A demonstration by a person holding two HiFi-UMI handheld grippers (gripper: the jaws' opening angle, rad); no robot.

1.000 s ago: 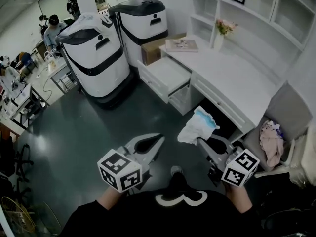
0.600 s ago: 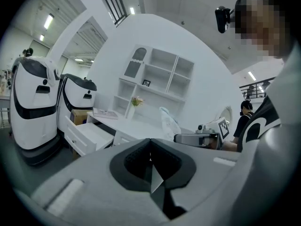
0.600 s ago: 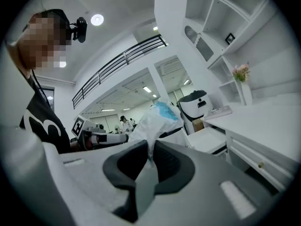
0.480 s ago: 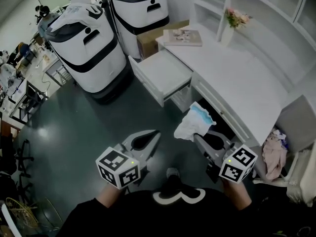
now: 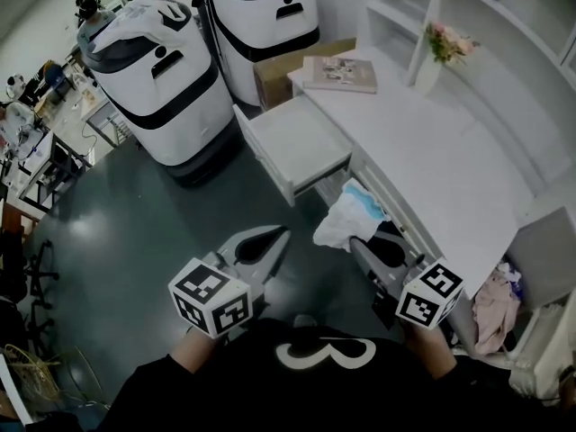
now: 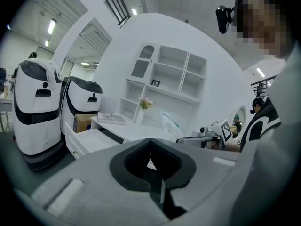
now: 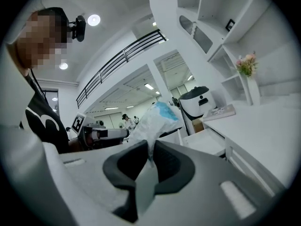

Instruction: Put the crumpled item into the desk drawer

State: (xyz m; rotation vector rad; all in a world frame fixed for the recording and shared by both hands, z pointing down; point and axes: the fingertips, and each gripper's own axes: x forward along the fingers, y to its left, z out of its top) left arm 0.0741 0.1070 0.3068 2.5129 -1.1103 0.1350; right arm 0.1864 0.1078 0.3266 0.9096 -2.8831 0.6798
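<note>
My right gripper (image 5: 358, 241) is shut on the crumpled white and blue item (image 5: 347, 214) and holds it up in the air. The item hangs by the white desk's (image 5: 432, 151) front edge, just below and right of the open, empty-looking drawer (image 5: 299, 142). In the right gripper view the crumpled item (image 7: 154, 120) rises out of the pinched jaws of the right gripper (image 7: 150, 149), with the drawer (image 7: 207, 142) beyond it. My left gripper (image 5: 273, 237) is shut on nothing, low at the left over the dark floor. The left gripper view shows the drawer (image 6: 91, 138) far off.
Two large white and black machines (image 5: 148, 70) (image 5: 261, 16) stand left of the desk, a cardboard box (image 5: 274, 75) between them and the desk. A book (image 5: 340, 75) and a flower vase (image 5: 439, 57) sit on the desktop. A chair with cloth (image 5: 495, 300) stands at the right.
The view has closed in on the desk. My right gripper has carried the crumpled item forward, nearer the desk edge and the open drawer. The left gripper keeps its place beside it.
</note>
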